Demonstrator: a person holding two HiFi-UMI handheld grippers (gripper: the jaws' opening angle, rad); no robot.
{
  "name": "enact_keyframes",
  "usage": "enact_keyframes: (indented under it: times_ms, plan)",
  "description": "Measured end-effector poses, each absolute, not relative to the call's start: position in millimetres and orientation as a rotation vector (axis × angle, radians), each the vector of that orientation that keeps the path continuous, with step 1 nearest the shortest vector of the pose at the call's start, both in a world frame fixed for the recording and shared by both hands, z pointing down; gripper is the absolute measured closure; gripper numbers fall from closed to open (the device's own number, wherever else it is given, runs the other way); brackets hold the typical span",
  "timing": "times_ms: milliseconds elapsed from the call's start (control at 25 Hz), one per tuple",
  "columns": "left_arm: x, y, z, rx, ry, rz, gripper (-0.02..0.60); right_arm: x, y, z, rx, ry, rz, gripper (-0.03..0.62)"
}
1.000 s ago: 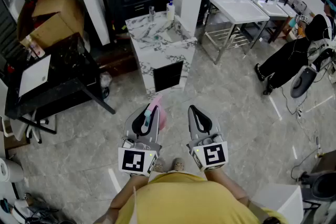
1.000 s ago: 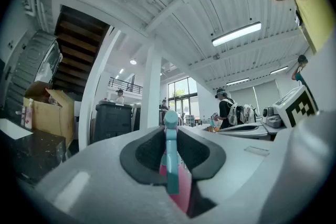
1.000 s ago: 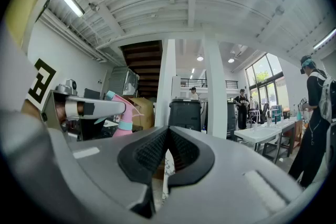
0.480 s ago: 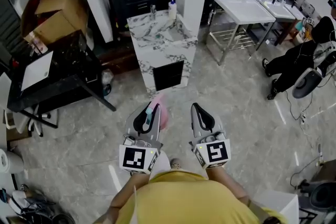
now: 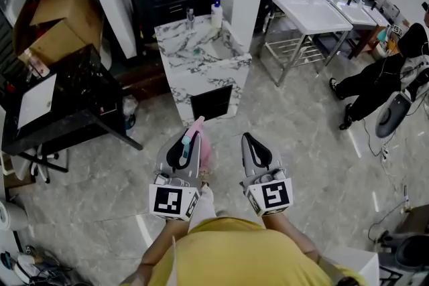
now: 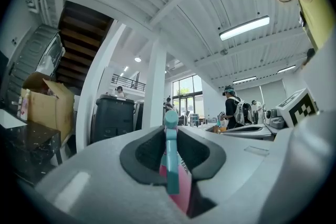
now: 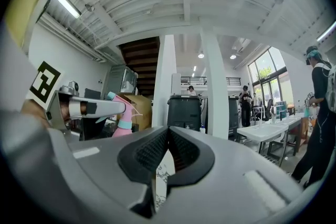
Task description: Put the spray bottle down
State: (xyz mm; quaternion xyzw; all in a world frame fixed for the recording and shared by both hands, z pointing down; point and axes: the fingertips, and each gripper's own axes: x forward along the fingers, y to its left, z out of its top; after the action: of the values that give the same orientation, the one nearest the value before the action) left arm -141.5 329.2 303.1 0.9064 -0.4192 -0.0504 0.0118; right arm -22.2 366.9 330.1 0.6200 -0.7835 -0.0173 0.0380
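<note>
A pink spray bottle (image 5: 204, 148) with a teal trigger (image 6: 170, 165) is clamped between the pads of my left gripper (image 5: 183, 148), nozzle pointing forward. It hangs above the floor, short of the marble-topped cabinet (image 5: 201, 67). In the left gripper view the trigger stands upright in the left gripper (image 6: 170, 139), between its dark pads. My right gripper (image 5: 255, 148) is level beside it, shut with nothing in it; its pads (image 7: 149, 152) meet at the tip. The right gripper view also catches the bottle (image 7: 124, 122) off to the left.
A soap bottle (image 5: 216, 12) and a small dark object stand at the back of the cabinet top. At the left are a black table (image 5: 67, 104) and cardboard boxes (image 5: 57, 23); at the right a steel table (image 5: 312, 13) and a seated person (image 5: 375, 77).
Both grippers have moved forward together with the bottle, and the marble cabinet now lies nearer to them. The grip on the bottle is unchanged.
</note>
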Motion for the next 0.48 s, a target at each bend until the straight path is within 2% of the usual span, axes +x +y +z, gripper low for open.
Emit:
enact_keyframes:
  times_ms: [480]
  plan:
    - [-120, 182, 306, 2.875, -1.170, -0.118, 0.520, -11, 211, 326, 1.949, -2.349, -0.041, 0.592]
